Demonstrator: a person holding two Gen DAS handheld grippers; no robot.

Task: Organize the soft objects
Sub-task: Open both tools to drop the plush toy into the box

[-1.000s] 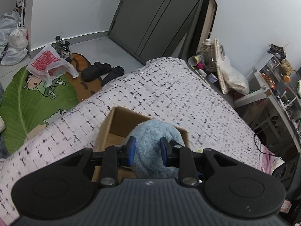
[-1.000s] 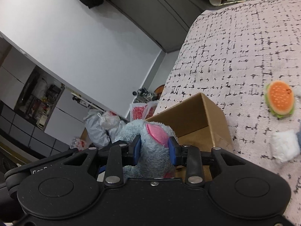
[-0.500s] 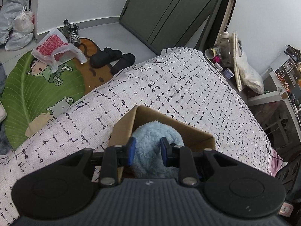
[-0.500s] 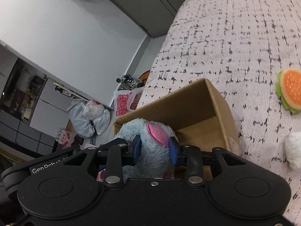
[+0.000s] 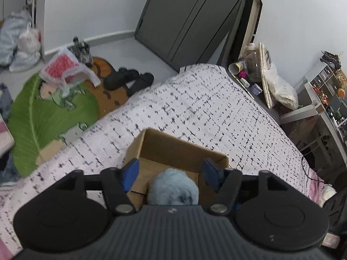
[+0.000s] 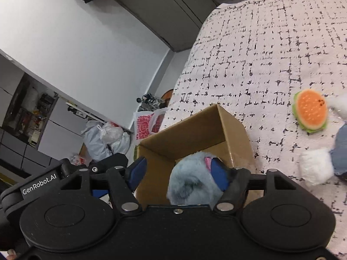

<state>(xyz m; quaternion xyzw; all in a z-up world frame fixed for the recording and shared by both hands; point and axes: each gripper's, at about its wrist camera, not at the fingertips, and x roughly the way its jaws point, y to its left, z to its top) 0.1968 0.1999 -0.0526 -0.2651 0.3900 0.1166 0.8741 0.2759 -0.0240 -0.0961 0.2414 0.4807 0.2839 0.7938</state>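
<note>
Low centre of both wrist views: blue plush toy (image 5: pixel 173 184) now sits loose inside the cardboard box (image 5: pixel 180 149) on the bed (image 5: pixel 206 108). A second ago both tongs pinched it; left tongs (image 5: pixel 171 171) and right tongs (image 6: pixel 180 169) are opening, pads clear of the fur. I judge this toy delivered. Burger plush (image 6: pixel 310 113) and white plush (image 6: pixel 314 166) wait at right, still unboxed.

This is a bedroom in a home: a bed (image 5: pixel 206 108) with a checked cover, a dark wardrobe (image 5: pixel 184 21) far behind, a leaf rug (image 5: pixel 43 119) and slippers (image 5: pixel 130 80) on the floor at left.
</note>
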